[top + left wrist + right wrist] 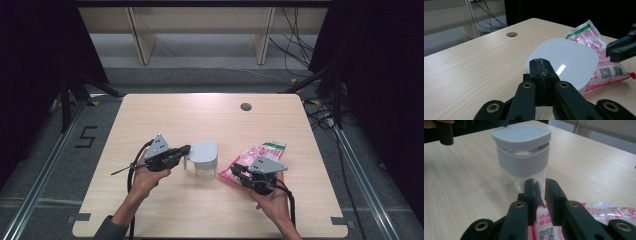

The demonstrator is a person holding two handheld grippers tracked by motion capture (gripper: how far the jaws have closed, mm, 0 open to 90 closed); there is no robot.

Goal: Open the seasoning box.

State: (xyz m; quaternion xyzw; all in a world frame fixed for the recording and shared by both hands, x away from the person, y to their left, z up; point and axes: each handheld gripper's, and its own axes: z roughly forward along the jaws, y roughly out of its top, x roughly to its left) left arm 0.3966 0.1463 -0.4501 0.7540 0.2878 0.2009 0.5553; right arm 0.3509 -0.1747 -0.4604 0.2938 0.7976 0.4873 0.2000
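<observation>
A clear container (204, 160) with a grey band and a pale lid (566, 58) stands mid-table. My left gripper (187, 148) comes at it from the left. Its jaws are pressed together, and its tip (541, 62) is against the lid's near rim. In the right gripper view the lid (521, 135) sits slightly raised above the band on one side. A pink and white packet (262, 151) lies right of the container. My right gripper (540, 182) is shut on the packet's near end (544, 220), low over the table, facing the container (522, 160).
The wooden table (200, 115) has a round cable hole (245, 106) at the back right. Bare wood lies behind the container and along the front edge. Black curtains, cables and floor rails surround the table.
</observation>
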